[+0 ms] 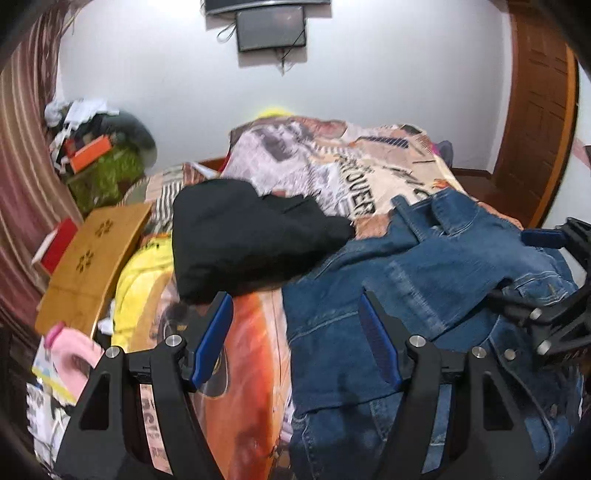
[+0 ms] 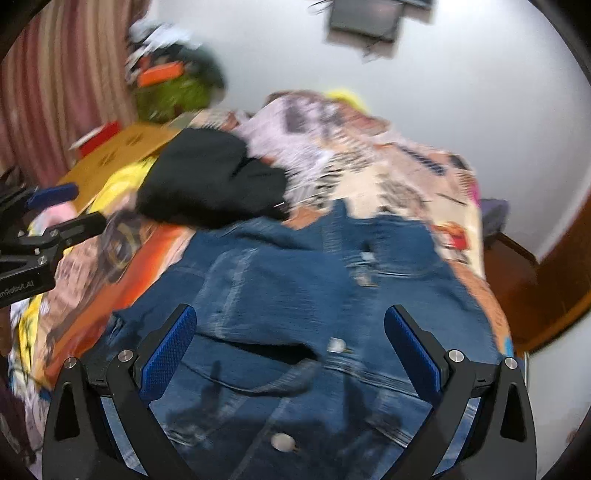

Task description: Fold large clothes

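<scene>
A blue denim jacket [image 1: 424,280] lies crumpled across the near right of the bed; in the right wrist view it [image 2: 295,280] fills the foreground, blurred. A black garment [image 1: 240,236] is bunched just beyond it to the left, and shows again as a black garment [image 2: 210,184] in the right wrist view. My left gripper [image 1: 293,297] is open above the jacket's left edge, nothing between its blue pads. My right gripper [image 2: 289,310] is open over the jacket's middle, also holding nothing. Each gripper shows in the other's view: right gripper [image 1: 517,266], left gripper [image 2: 85,206].
A printed bedcover [image 1: 351,177] spreads over the bed. A yellow garment [image 1: 140,280] and a wooden lap tray [image 1: 92,258] lie at the left edge, with a clutter pile [image 1: 99,147] behind. A striped curtain [image 1: 22,166] hangs left, a wooden door [image 1: 539,110] stands right, and a wall screen [image 1: 271,27] hangs ahead.
</scene>
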{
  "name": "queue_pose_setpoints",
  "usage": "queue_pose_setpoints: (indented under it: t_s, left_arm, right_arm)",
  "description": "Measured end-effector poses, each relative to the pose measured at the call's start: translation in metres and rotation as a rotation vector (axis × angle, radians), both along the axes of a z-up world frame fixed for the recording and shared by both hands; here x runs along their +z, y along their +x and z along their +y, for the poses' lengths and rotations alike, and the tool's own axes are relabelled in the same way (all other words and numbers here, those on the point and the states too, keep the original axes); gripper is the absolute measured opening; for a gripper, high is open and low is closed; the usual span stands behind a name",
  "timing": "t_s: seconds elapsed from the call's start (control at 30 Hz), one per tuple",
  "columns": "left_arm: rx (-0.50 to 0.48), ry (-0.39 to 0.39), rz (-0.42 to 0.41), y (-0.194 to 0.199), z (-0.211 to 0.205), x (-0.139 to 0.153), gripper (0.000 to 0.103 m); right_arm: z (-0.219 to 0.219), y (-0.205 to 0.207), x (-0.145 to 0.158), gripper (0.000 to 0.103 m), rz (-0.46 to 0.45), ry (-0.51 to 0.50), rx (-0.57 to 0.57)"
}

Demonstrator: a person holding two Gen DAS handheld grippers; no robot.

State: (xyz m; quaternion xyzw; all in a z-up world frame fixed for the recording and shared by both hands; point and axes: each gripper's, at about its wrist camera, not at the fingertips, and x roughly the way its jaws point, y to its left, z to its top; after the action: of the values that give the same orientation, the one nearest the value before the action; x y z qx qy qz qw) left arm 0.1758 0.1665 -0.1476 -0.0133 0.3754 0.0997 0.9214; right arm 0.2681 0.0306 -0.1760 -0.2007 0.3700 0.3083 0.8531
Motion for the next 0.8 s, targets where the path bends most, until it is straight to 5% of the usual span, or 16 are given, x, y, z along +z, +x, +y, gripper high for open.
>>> queue_pose_setpoints:
  t_s: [0.37, 0.47, 0.57, 0.63, 0.7, 0.8]
  left_arm:
    - [0.038, -0.071, 0.055, -0.003, 0.02, -0.03, 0.069]
    - [0.041, -0.079, 0.065, -0.003, 0.023, -0.034, 0.069]
    - [0.04, -0.084, 0.075, -0.002, 0.022, -0.038, 0.069]
    - [0.037, -0.086, 0.082, -0.001, 0.021, -0.04, 0.069]
    - [0.037, -0.089, 0.088, 0.0, 0.02, -0.042, 0.069]
    - [0.036, -0.092, 0.09, 0.002, 0.019, -0.042, 0.069]
  right_arm:
    - [0.065, 0.002, -0.073, 0.093, 0.067, -0.317, 0.235]
    - [0.062, 0.012, -0.078, 0.091, 0.147, -0.282, 0.232]
    - [0.053, 0.023, -0.073, 0.072, 0.216, -0.212, 0.227]
    - [0.048, 0.024, -0.067, 0.042, 0.237, -0.17, 0.215]
    - [0.045, 0.023, -0.063, 0.023, 0.24, -0.149, 0.197]
    - [0.037, 0.026, -0.055, 0.017, 0.206, -0.111, 0.156]
